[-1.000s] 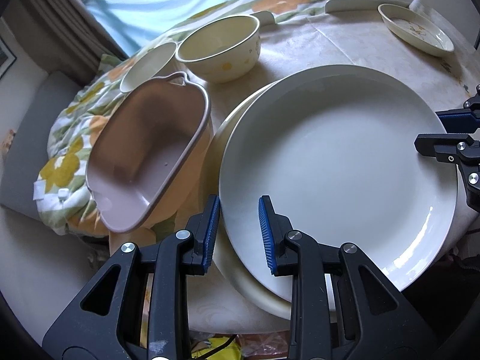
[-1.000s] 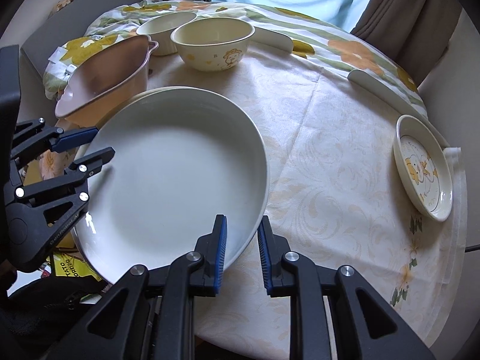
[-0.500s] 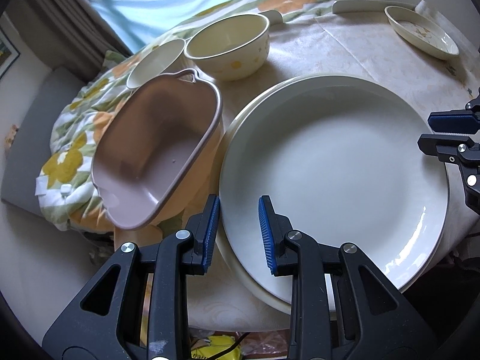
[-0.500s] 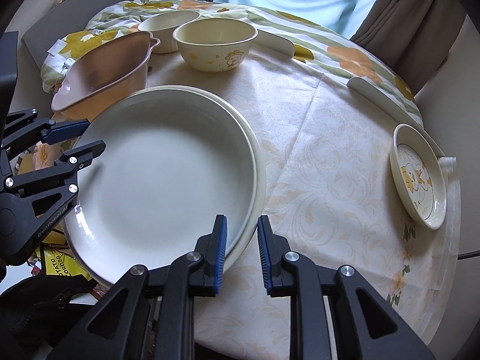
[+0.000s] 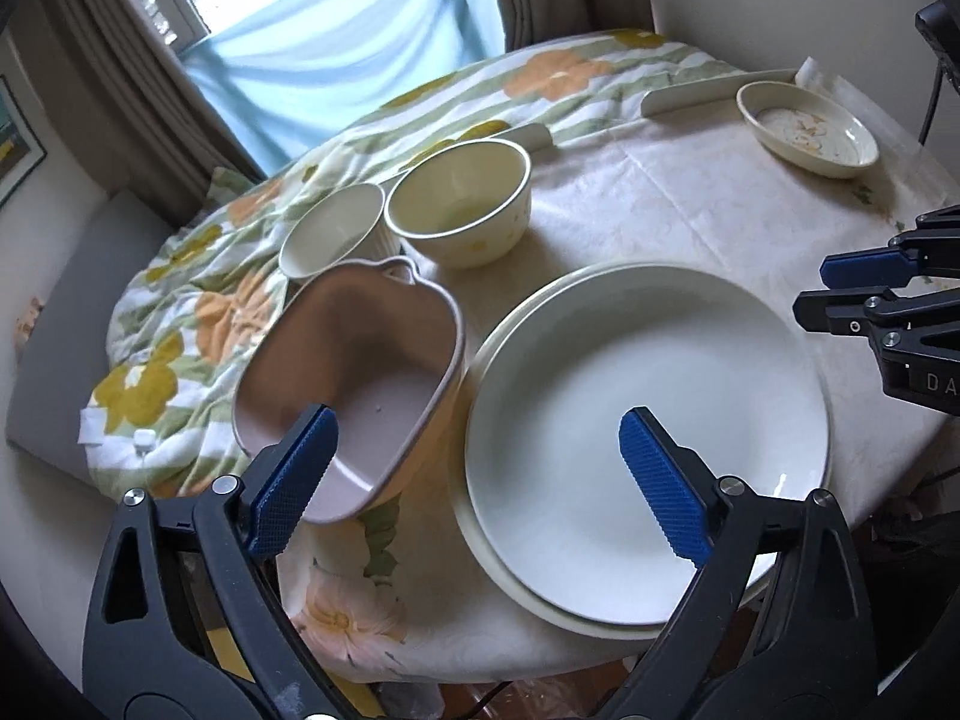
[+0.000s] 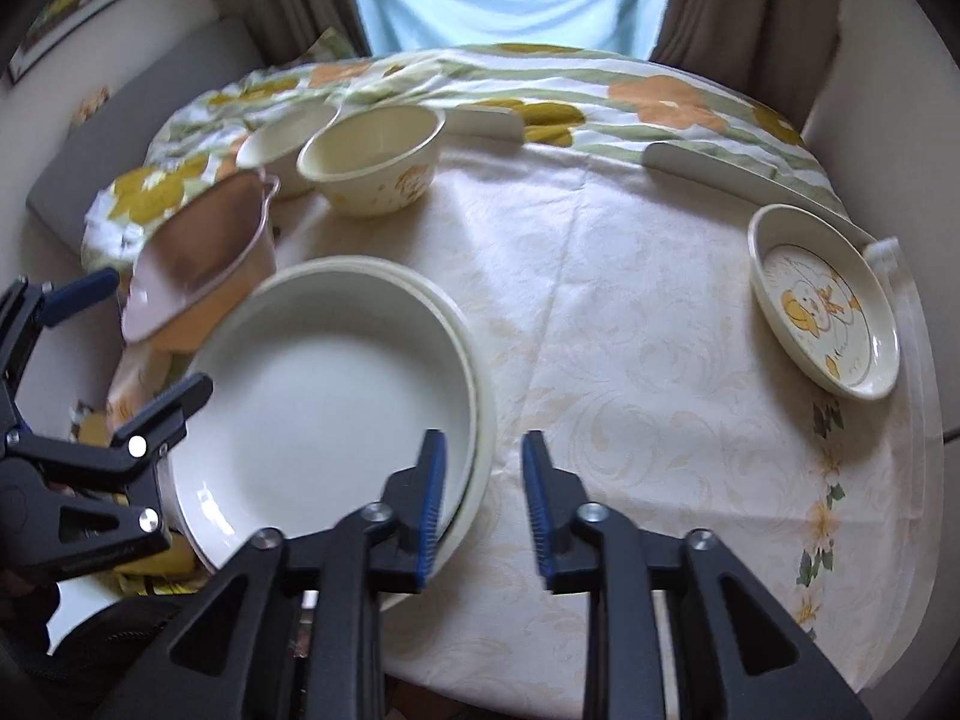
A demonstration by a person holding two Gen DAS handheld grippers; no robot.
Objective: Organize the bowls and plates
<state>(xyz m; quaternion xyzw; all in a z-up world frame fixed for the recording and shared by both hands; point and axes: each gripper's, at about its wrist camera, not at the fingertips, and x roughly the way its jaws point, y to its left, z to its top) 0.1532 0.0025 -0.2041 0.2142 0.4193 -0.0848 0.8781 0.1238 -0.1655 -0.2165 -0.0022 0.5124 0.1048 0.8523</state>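
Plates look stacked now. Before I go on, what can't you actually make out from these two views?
- Lower plate: only its rim shows; white plate covers it, both views.
- Pink dish: near end behind left gripper finger, left view.
- Small ribbed bowl: blurred, partly behind cream bowl, right view.

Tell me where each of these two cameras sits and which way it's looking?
Left wrist: rides on the left tool, looking down past its opening blue fingers at the stacked plates and pink dish; the right tool shows at the edge.
Right wrist: rides on the right tool, fingers opening, nothing between them; the left tool shows.
Both share the plates, yellow bowl and small duck plate.
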